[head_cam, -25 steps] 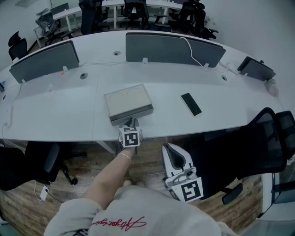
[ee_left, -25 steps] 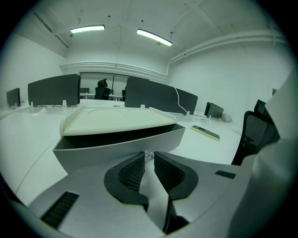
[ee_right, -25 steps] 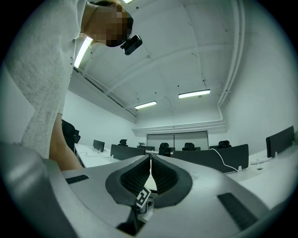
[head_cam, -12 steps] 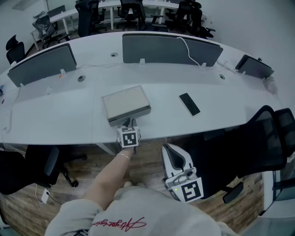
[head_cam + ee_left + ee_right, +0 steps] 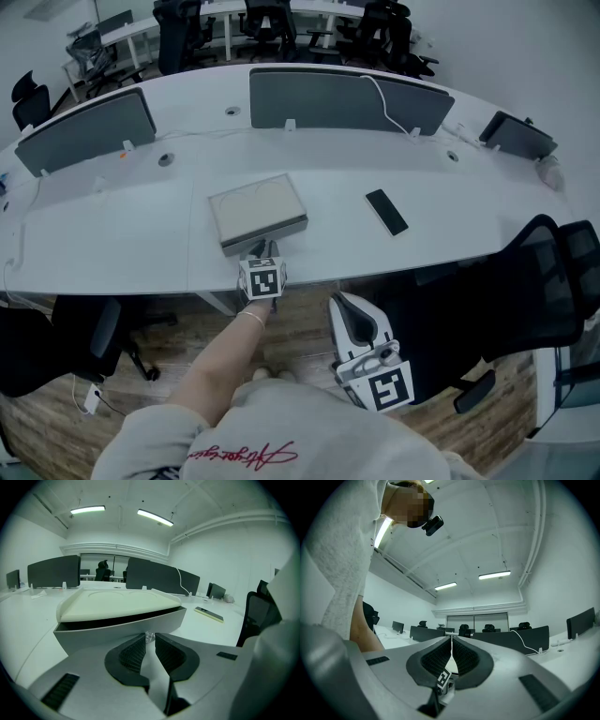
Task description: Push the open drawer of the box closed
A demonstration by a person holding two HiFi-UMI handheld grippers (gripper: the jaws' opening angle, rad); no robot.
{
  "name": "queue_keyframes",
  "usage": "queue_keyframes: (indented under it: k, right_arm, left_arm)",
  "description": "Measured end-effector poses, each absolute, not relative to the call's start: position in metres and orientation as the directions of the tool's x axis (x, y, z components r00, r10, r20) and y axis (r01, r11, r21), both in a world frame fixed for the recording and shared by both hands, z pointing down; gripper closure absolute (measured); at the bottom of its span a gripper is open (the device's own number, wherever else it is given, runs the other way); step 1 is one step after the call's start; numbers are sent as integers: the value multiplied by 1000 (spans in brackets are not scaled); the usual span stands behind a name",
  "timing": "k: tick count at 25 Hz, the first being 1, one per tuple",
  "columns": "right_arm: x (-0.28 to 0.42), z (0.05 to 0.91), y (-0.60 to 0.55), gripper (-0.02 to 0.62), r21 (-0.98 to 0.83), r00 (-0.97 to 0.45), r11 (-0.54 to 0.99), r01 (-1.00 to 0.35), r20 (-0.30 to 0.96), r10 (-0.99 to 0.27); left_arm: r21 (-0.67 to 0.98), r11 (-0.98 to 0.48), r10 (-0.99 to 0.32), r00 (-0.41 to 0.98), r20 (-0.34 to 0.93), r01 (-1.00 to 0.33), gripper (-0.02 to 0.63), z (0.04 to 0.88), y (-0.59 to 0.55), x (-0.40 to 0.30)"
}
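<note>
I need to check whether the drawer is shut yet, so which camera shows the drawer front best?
The left gripper view: the drawer front fills it close up, with a dark gap under the box top. The head view shows the box small from above, its front barely visible. The right gripper view doesn't show it.

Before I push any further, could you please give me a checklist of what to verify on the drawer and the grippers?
1. Drawer flush with the box: not ok, a dark gap shows under the top.
2. Left gripper centred on the drawer front: ok, jaws narrowed onto the small knob.
3. Right gripper out of the way: ok, jaws together, held below the table edge.
4. Phone apart from the box: ok, it lies off to the right.
5. Box braced against sliding back: cannot tell.
</note>
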State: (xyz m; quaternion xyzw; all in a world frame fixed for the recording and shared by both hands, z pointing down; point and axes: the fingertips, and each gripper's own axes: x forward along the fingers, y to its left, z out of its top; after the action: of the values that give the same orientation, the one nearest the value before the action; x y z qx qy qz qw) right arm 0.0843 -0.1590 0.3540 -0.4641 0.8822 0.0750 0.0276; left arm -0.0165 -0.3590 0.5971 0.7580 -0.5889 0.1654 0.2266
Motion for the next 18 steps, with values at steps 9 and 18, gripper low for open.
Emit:
queue_keyframes:
  k: [9, 18]
  right_arm:
    - [84, 353, -160, 575, 108, -565, 555, -825, -116, -817]
    - [84, 353, -160, 575, 107, -564, 554, -826, -112, -818]
  left_arm:
    - [140, -209, -818, 252, 518, -968, 531, 598, -364, -18]
    - [163, -200, -808, 257, 531, -966, 531, 597, -363, -18]
